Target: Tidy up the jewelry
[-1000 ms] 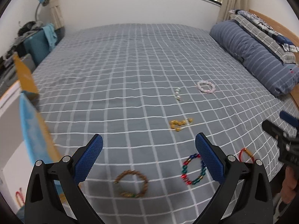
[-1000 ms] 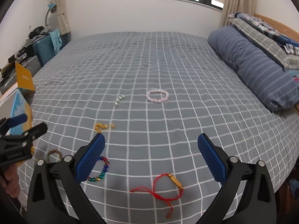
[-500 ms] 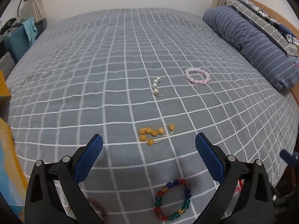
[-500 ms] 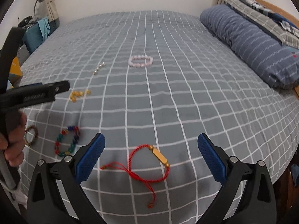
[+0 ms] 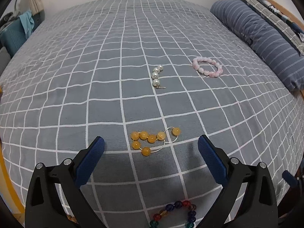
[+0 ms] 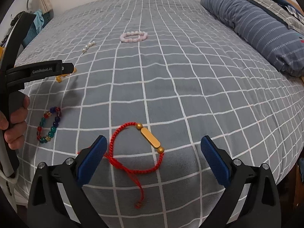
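1. Jewelry lies scattered, pieces well apart, on the grid-pattern bedspread [image 5: 106,87]; nothing gathered yet, so likely the start of the task.
2. Left gripper [image 5: 151,145] hangs low over the amber bead strand [image 5: 152,139], fingers spread wide, holding nothing. The strand sits between the fingertips, so it looks like the pick target.
3. Right gripper [image 6: 153,145] is likewise spread and empty, straddling the red cord bracelet [image 6: 136,148] with its gold bar; the cord tail trails toward the camera.
4. Both point forward and down across the bed. The right view shows the left hand [image 6: 13,121] wrapped around its handle, near the multicolor bead bracelet [image 6: 49,124].
5. Farther out: pearl strand [image 5: 157,75] and pink bead bracelet [image 5: 207,69], untouched, toward the striped pillow [image 5: 266,38].
6. No tray or box visible; destination unknown.
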Motion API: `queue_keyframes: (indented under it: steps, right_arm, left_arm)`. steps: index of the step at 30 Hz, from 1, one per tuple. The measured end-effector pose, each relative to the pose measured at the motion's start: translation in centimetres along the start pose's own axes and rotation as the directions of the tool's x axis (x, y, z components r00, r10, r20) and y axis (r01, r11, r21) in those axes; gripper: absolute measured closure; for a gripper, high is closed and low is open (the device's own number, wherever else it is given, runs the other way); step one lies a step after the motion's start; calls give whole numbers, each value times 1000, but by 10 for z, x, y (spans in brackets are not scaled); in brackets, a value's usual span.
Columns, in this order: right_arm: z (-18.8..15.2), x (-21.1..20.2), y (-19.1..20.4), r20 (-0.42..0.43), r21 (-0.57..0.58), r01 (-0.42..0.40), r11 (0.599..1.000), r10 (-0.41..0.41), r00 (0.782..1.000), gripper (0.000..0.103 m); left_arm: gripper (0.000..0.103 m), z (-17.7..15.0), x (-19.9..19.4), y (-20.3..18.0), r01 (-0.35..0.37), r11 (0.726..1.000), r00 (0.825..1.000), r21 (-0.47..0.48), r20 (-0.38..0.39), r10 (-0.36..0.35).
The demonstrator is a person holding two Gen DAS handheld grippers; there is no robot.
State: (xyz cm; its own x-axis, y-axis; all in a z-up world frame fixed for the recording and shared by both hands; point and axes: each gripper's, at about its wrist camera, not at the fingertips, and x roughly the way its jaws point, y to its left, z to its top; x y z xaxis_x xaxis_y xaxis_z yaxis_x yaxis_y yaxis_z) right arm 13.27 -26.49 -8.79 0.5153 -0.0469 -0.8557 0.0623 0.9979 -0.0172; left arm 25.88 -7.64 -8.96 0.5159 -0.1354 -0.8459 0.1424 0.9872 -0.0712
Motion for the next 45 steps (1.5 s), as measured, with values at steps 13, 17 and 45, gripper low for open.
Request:
queue_keyframes:
  steps: [13, 17, 45]
  right_arm:
    - [-2, 8, -2, -49, 24, -89, 996, 90, 995, 41]
    - [-2, 8, 1, -52, 26, -118, 993, 119, 992, 65]
    - [4, -5, 0, -45, 37, -93, 995, 94, 995, 95]
  left_arm:
    - [68, -3, 12, -4, 17, 999, 999, 35, -49, -15]
    - [86, -3, 11, -3, 18, 999, 998, 35, -59, -16]
    - [94, 5, -19, 1, 35, 999, 999, 28, -34, -34]
